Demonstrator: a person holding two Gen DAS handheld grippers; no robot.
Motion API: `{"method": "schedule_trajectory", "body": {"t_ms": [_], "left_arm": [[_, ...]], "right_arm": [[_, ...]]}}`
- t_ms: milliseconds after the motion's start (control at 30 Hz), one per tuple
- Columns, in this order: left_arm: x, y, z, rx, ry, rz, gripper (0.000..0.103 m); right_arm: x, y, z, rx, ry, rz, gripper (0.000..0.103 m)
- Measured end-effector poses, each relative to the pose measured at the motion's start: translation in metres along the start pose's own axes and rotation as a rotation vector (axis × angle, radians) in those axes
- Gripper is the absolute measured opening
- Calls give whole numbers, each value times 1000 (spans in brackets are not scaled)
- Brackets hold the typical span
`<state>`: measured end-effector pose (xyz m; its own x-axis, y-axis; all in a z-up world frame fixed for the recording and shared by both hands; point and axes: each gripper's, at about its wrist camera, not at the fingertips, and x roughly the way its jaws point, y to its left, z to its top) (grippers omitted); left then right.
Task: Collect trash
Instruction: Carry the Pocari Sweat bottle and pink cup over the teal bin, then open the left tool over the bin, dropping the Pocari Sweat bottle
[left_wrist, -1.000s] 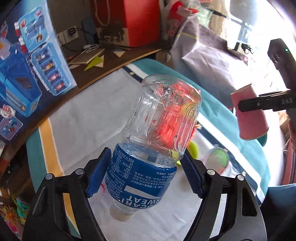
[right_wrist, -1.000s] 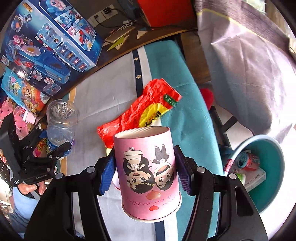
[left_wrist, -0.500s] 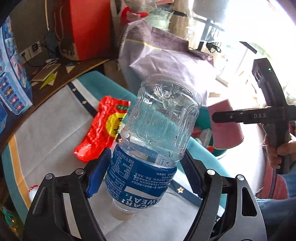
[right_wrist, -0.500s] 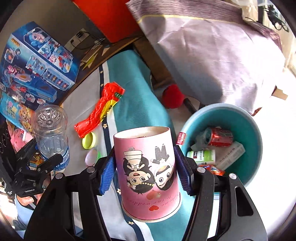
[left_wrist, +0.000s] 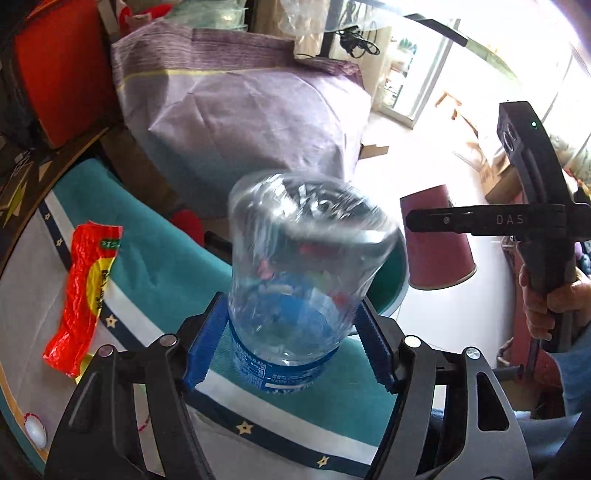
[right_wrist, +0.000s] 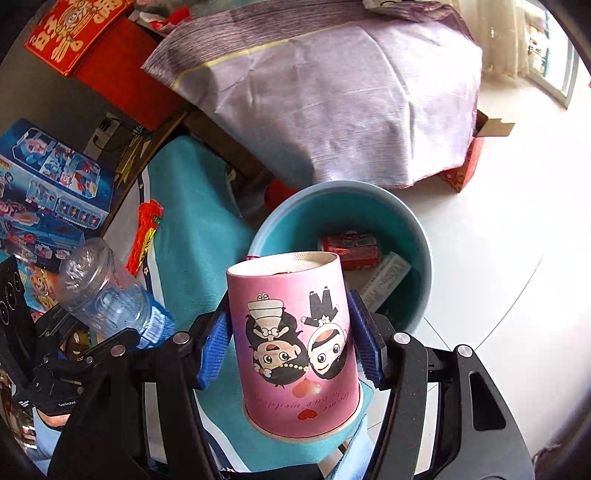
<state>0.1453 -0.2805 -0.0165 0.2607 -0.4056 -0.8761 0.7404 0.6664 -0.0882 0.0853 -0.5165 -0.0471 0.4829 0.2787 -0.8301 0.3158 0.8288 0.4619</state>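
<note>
The left gripper (left_wrist: 288, 354) has just narrowed its blue pads around the clear bottle (left_wrist: 306, 266), which is blurred; whether they press it cannot be told. The right gripper (right_wrist: 290, 345) clamps the pink paper cup (right_wrist: 295, 343) above the teal basin (right_wrist: 369, 206) holding trash. A red wrapper (left_wrist: 85, 291) lies on the tablecloth (left_wrist: 155, 258).

I'm in somebody's lived-in home, a cluttered family room by the look of it. Upper middle of my right view, a lilac cloth (right_wrist: 332, 96) is draped over some bulky piece. At left, a blue boxed toy set (right_wrist: 48, 192) with cartoon pups leans by a wall socket (right_wrist: 105, 134). A red festive gift box (right_wrist: 74, 33) sits upper left. A teal-and-white starred tablecloth (left_wrist: 155, 254) spreads below, with bright window light (left_wrist: 424, 74) upper right.
</note>
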Motion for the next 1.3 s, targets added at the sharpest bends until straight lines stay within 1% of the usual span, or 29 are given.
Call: {"method": "schedule_trajectory", "body": {"t_ms": [167,267,333,433,567,600,767,1033,1300], "left_arm": [[32,-18,20,25,21,-32,67],[62,-24,29,-5,69,-59,67],[72,-30,34,-9,75,-75,66],[69,-40,44,7,53,-98,66],[46,-47,61,23,-15,-119,65],[43,-47,63,23,-25,-119,61],[34,-48,69,24,-48,-114,62],[46,-54,65,41,-25,-110,62],[60,-57,64,33,10,-155,62]], "right_arm": [[1,-24,4,33,5,-19,57],[5,-34,7,57,13,-26,57],[5,-37,10,61,13,-33,57],[0,-44,16,72,0,-38,57],[-7,-46,23,76,-20,-35,57],[-8,-44,26,74,-23,-35,57],[-14,-35,32,52,-34,-34,57],[-17,-29,34,41,-41,-42,57],[-18,-34,31,55,-35,-73,57]]}}
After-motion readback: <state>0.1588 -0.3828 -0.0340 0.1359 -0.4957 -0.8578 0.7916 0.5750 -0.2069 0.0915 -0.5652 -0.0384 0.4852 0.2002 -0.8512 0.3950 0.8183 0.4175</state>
